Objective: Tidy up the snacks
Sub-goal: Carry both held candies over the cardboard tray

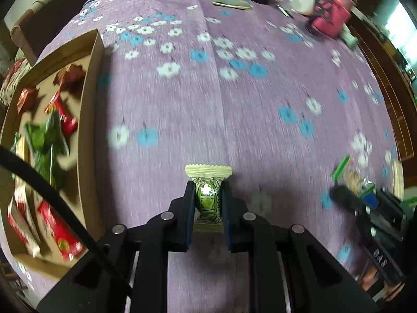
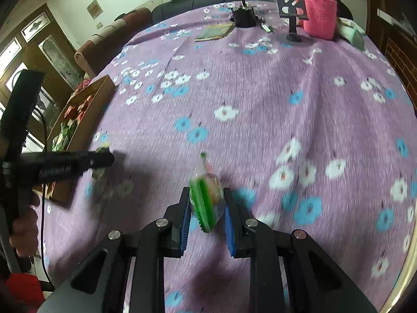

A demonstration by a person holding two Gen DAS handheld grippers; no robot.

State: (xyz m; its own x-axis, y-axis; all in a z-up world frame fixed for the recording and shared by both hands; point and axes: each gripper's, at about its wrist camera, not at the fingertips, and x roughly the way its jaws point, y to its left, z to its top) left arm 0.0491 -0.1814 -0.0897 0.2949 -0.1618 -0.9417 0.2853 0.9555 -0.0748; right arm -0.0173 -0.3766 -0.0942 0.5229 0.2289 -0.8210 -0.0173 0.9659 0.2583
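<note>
Left gripper (image 1: 208, 195), seen along its own fingers: jaws closed narrowly on a green-and-cream wrapped candy (image 1: 207, 197), pads (image 1: 189, 208) pressed to the wrapper's two sides, crimped upper end of the wrapper standing clear above the fingertips. Held above the purple flowered tablecloth (image 1: 208, 104), to the right of the cardboard box (image 1: 91, 78).

Cardboard box at the left edge of the cloth: open-topped, holding red snack packets (image 1: 61, 112) toward its far and near ends and green snack packets (image 1: 45, 140) between them. Contents blurred; exact count not readable. Black cable (image 1: 52, 193) crossing in front of the box's near half.

Right gripper (image 2: 207, 203), seen along its own fingers: jaws closed on a clear packet with a green serrated edge (image 2: 206, 195), blue pads (image 2: 230, 229) against its sides, pale round contents dimly visible inside. Packet tilted and blurred. Held over the tablecloth, well to the right of the cardboard box, and farther from the box than the left gripper.

Same right gripper visible in the left wrist view at the right edge of the cloth, blurred; same left gripper visible in the right wrist view just beside the box's near corner, with the person's hand (image 2: 23, 229) on its handle.

Far end of the cloth, well apart from the box: pink knitted-sleeve bottle (image 2: 319, 13), black phone stand (image 2: 292, 10), small black container (image 2: 243, 15), flat greenish booklet (image 2: 215, 31).
</note>
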